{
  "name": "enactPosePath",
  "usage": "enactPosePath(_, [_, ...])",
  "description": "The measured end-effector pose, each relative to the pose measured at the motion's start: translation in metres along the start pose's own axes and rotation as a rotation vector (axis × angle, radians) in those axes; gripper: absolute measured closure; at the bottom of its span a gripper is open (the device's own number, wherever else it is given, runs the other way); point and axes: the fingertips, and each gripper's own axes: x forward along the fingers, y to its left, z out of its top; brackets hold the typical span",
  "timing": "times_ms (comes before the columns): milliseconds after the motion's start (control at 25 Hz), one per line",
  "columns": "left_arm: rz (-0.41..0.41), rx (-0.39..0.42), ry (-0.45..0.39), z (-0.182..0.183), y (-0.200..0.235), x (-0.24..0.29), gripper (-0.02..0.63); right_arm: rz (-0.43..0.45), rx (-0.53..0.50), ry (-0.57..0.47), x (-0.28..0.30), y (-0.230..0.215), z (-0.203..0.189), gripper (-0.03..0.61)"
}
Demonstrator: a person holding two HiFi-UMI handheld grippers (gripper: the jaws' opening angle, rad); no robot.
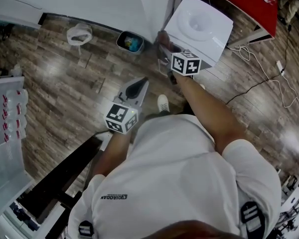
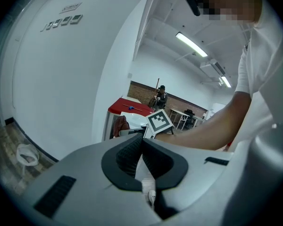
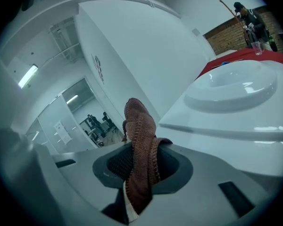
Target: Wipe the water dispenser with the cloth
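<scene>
- At the left of the head view, a white bag (image 1: 78, 34) lies on the wood floor (image 1: 50, 88). A small dark bin (image 1: 130, 41) stands further right, close to the white wall (image 1: 104, 4).
- The left gripper (image 1: 141, 83) is held low over the floor, well apart from the dispenser. In the left gripper view its dark pads (image 2: 127, 154) meet at the tips, pressed together with nothing between them.
- A white shoe (image 1: 163, 102) shows on the floor between the two arms.
- The right gripper (image 1: 164, 51) is stretched forward on a bare arm towards the dispenser's left corner. Its jaws are clamped on the brown cloth (image 3: 140, 135).
- The cloth is folded, with a knitted texture. It runs up through the jaws and pokes out past their tips as a rounded bunch.
- The water dispenser (image 1: 204, 24) is white, with a round recess in its top. In the right gripper view its top corner sits just to the right of the cloth's tip. From the head view the cloth lies at the dispenser's left side, next to the wall. Neither view shows whether the cloth touches the dispenser.
- A red table (image 1: 249, 4) stands beyond the dispenser, at the upper right.
- White cables (image 1: 269, 81) trail over the floor to the right of the dispenser.
</scene>
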Motion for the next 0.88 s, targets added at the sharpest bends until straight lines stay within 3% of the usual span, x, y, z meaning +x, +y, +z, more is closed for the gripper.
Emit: enactPosePath(880, [-0.12, -0.017, -0.022, 0.015, -0.025, 0.03, 0.617, -0.121, -0.044, -0.001, -0.087, -0.054, -0.022, 0.489])
